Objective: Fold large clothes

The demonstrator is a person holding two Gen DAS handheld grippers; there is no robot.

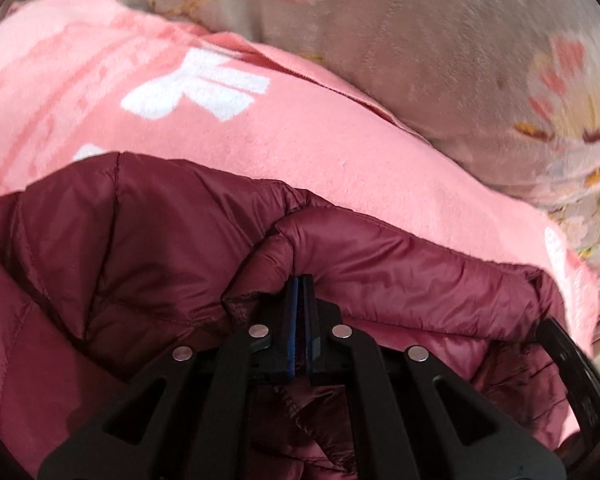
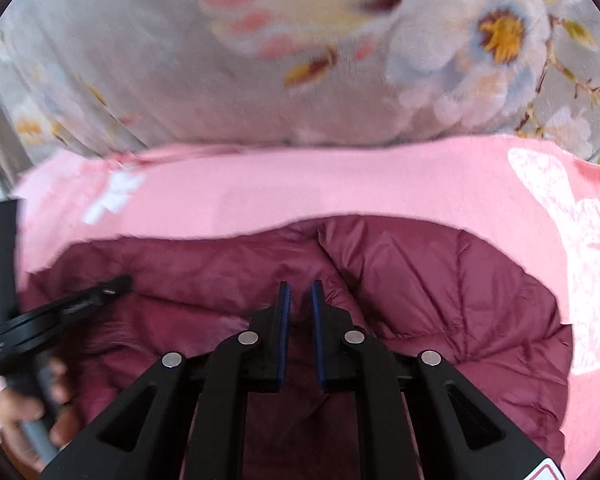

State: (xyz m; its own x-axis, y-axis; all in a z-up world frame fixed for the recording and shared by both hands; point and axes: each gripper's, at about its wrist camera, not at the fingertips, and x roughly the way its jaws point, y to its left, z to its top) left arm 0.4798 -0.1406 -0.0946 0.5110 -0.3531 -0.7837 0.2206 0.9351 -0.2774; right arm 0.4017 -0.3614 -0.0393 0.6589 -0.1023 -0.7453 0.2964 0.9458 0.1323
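Note:
A dark red quilted puffer jacket (image 1: 148, 232) lies bunched on a pink blanket (image 1: 300, 132). My left gripper (image 1: 300, 280) is shut on a fold of the jacket, its fingers pressed together over the fabric. In the right wrist view the same jacket (image 2: 440, 280) fills the lower half. My right gripper (image 2: 300, 290) is open with a narrow gap between its fingers, just above the jacket's middle, holding nothing. The left gripper (image 2: 112, 286) shows at the left edge of the right wrist view, held by a hand.
The pink blanket (image 2: 280, 192) with white prints lies on a floral grey bedspread (image 2: 180, 80), which also shows in the left wrist view (image 1: 460, 60). The right gripper's black body (image 1: 576, 364) shows at the right edge of the left wrist view.

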